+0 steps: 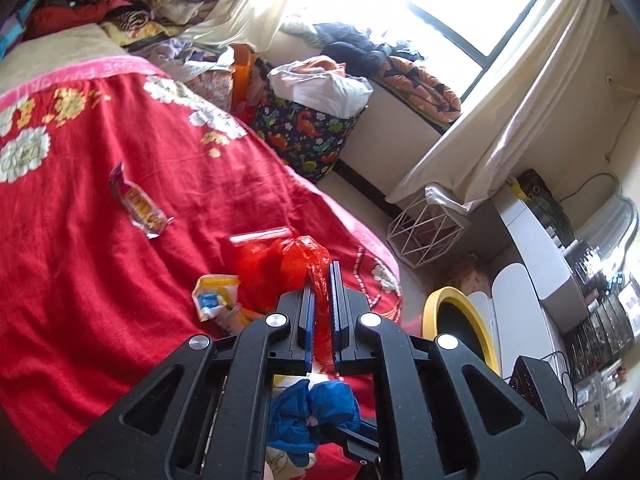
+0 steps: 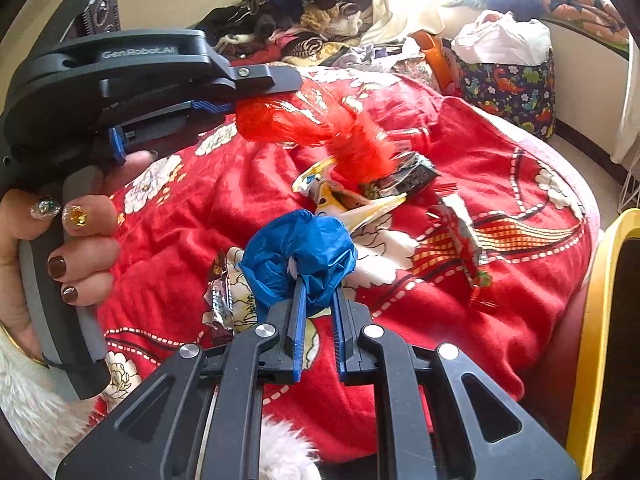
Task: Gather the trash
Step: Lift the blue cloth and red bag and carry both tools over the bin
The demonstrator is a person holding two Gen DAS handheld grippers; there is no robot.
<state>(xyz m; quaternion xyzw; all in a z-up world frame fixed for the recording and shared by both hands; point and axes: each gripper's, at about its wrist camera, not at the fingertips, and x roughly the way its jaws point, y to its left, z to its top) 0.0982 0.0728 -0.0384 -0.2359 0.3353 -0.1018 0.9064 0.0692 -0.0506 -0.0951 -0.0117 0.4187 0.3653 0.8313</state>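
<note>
We have the left tool clamped on a red plastic bag, its blue pads pressed together on a twisted strip of the film, and the bag hangs above the bed, just in from its foot edge. Our right tool is closed on a crumpled blue plastic bag, which bulges out past the fingertips over the red flowered blanket. The left hand wraps the grip of its tool at the left of the right wrist view. Loose trash lies on the blanket: a yellow and white wrapper beside the red bag, a red snack packet further toward the middle of the bed, a dark wrapper, and a silver wrapper near the blue bag. A yellow-rimmed bin stands off the foot of the bed.
</note>
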